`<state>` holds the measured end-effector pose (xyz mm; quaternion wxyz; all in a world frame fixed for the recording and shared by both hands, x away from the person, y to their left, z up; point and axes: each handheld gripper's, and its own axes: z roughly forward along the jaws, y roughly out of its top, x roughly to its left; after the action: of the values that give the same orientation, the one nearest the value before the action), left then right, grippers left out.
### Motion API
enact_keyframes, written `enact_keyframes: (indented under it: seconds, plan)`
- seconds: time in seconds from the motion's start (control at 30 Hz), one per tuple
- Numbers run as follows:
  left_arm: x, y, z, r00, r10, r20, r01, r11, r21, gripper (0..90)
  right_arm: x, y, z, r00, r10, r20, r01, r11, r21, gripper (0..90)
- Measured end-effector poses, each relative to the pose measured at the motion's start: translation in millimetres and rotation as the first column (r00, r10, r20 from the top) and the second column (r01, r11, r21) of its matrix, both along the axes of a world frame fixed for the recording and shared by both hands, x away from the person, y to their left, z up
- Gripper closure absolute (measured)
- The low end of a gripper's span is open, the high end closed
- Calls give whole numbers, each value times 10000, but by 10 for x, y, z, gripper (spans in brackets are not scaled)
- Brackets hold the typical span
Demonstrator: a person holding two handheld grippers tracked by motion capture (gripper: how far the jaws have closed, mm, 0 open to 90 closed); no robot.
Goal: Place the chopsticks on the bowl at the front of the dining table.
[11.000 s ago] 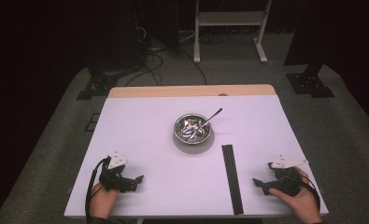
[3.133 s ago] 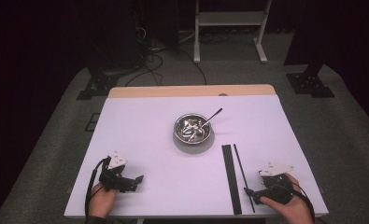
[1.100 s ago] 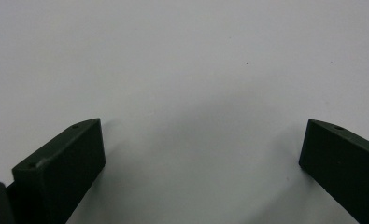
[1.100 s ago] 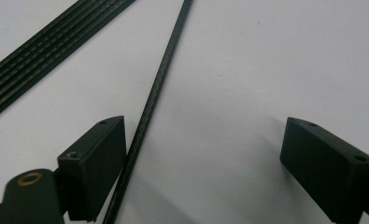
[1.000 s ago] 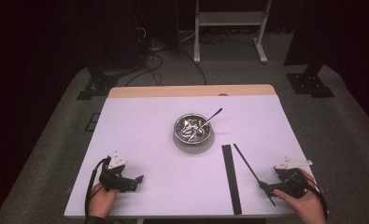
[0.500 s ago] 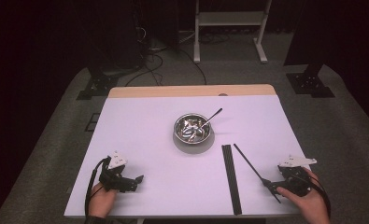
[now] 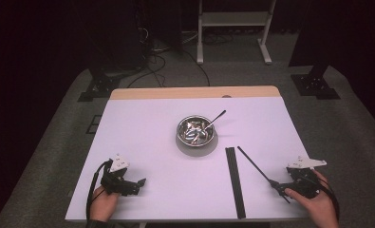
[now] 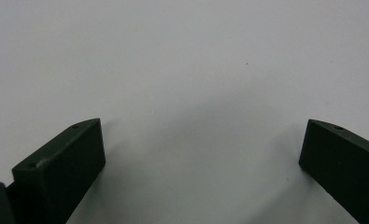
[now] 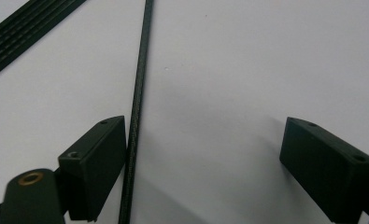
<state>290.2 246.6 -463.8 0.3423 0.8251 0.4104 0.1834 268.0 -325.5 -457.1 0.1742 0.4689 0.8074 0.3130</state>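
A thin black rod (image 7: 254, 164) lies slantwise on the white table (image 7: 147, 133), apart from a flat bundle of black rods (image 7: 234, 180). My right gripper (image 7: 279, 187) is at the rod's near end, open. In the right gripper view the rod (image 9: 139, 84) runs along the inner face of the left jaw, with a wide gap to the other jaw; the gripper (image 9: 205, 135) holds nothing. The bundle (image 9: 28, 28) shows at the upper left there. My left gripper (image 7: 138, 183) rests open at the front left, over bare table (image 8: 203, 140).
A steel bowl (image 7: 180, 130) with metal pieces inside stands at the table's middle, a spoon handle (image 7: 217, 117) sticking out to the back right. A wooden strip (image 7: 194, 92) edges the far side. The front edge is just behind both hands.
The right hand shifted a little to the right, and the single rod's near end swung with it, farther from the bundle. The left gripper stayed put.
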Motion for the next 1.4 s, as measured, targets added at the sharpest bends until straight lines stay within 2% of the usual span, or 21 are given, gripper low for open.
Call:
enact_keyframes:
  seconds: [1.1, 1.4]
  plan:
    - [0, 0, 0, 10000, 2, -5, -2, 10000, -7, 0, 27, -311, -1, 9946, -1037, 30, 1037, 9945, 120, 133]
    - [1, 0, 0, 10000, 3, -5, -3, 10000, -10, 0, 30, -321, -1, 9948, -1017, 32, 1016, 9946, 217, 133]
